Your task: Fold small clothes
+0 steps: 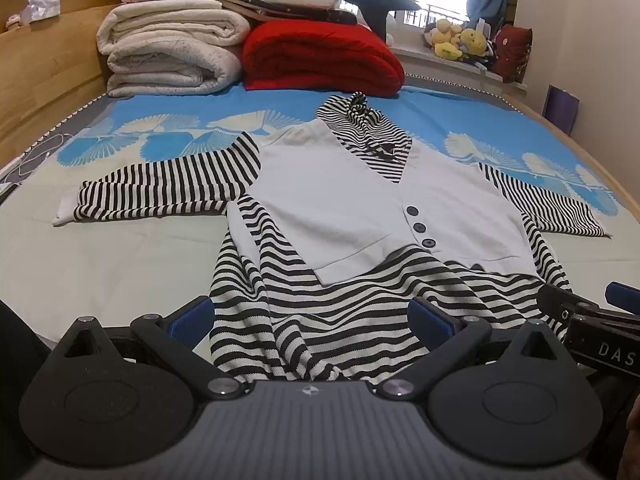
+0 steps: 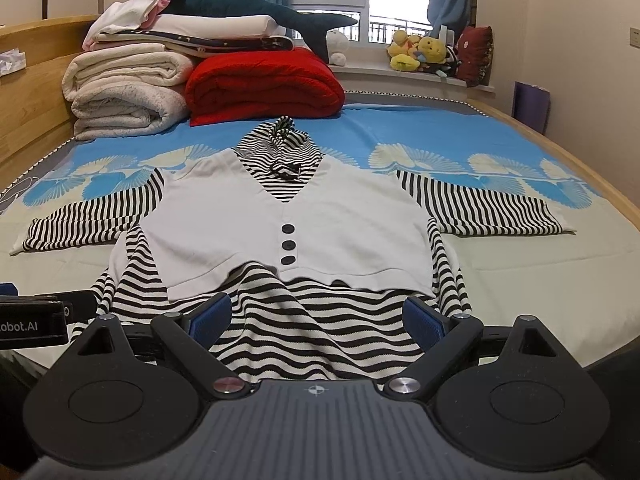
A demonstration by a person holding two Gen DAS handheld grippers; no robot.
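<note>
Bedroom light comes from the window behind, and I work over a bed (image 2: pixel 520 272) spread with a blue-and-cream sheet. My left hand-held gripper (image 1: pixel 310 322) hangs low at the near edge with its blue-padded fingers (image 1: pixel 191 320) spread wide and nothing between them; the striped hem lies just beyond the gap. My right hand-held gripper (image 2: pixel 316 320) sits beside it, equally low and level, jaws apart and empty, aimed up the middle of the garment. Each tool shows at the edge of the other's view, so I judge them close together, side by side.

Ahead lies the small striped top (image 2: pixel 288 220) with its white vest front and three dark buttons, face up, both sleeves stretched out to the sides and the hood pointing away from me. The lower hem is rumpled towards me. No fold has been made as far as I can see, so the whole task remains: sleeves in, then body doubled.

Further back, rolled white quilts (image 2: pixel 124 92) and a red blanket (image 2: pixel 264 84) stand stacked by the headboard.
</note>
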